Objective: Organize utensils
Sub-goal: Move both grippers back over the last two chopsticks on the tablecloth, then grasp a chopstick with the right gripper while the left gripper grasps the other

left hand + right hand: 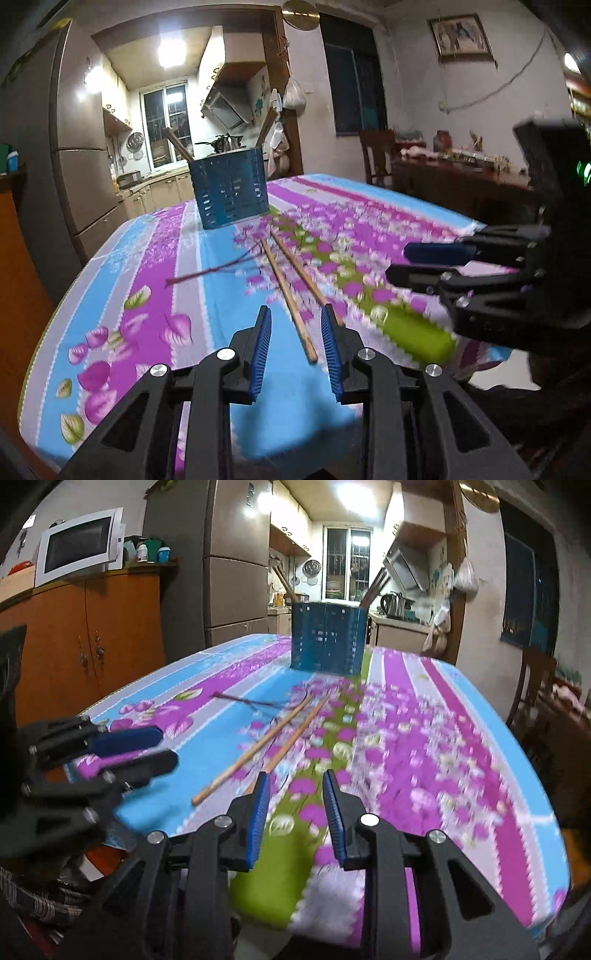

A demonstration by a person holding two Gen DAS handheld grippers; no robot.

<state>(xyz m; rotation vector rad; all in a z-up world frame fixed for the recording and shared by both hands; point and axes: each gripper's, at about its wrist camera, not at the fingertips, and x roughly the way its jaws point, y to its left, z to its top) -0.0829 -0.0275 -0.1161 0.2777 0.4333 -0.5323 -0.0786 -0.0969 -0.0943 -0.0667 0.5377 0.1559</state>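
Two wooden chopsticks lie side by side on the floral tablecloth, pointing toward a blue perforated utensil holder at the far end. The holder has several chopsticks standing in it. My left gripper is open and empty, with the near end of one chopstick between its jaws. In the right wrist view the chopsticks lie just left of my right gripper, which is open and empty. The holder stands straight ahead. Each gripper shows in the other's view, the right gripper and the left gripper.
The table edge curves off on the left. A wooden chair and a sideboard stand to the right. An orange cabinet with a microwave stands left, and a fridge behind it.
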